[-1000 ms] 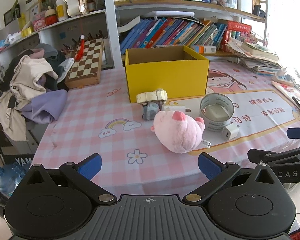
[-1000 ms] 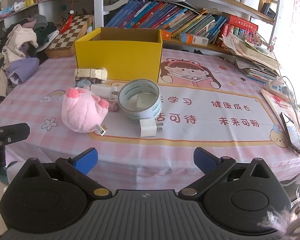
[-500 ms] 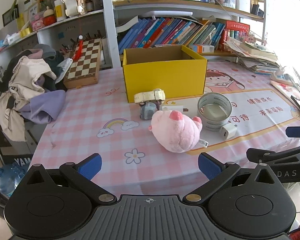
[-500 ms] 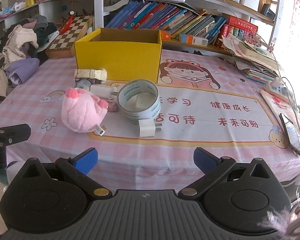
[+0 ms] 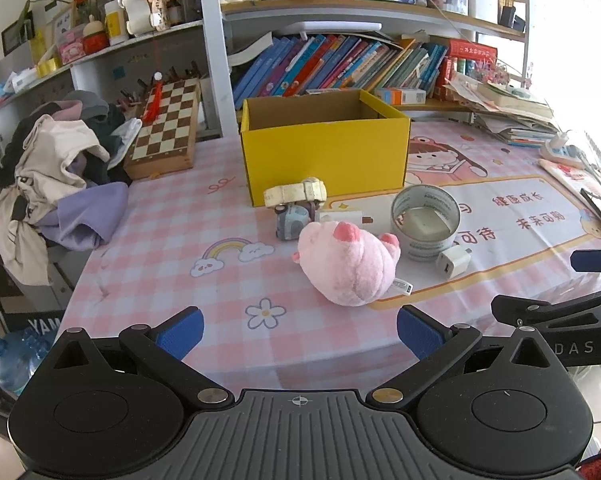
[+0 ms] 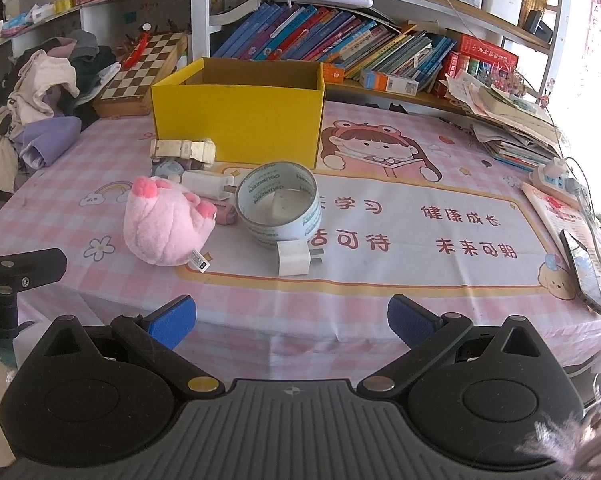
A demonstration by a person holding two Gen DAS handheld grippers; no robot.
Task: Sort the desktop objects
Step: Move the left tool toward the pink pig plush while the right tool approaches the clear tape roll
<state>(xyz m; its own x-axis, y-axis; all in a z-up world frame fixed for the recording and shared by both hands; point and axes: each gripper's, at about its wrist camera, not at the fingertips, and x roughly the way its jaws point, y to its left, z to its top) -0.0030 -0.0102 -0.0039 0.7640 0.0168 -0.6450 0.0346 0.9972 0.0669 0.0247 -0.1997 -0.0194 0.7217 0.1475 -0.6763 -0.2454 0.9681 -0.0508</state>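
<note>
Plush pig [image 5: 350,266] lies ahead of both spread, empty claws.

The pink plush pig [image 6: 162,222] is hiding most of a small pink item [image 6: 225,214], the yellow box [image 5: 325,152] walls are concealing its floor, and the phone [image 6: 583,272] is blurring near the edge.

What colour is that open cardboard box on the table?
Bright yellow outside, plain brown cardboard inside. The box shows best in the right wrist view.
</note>
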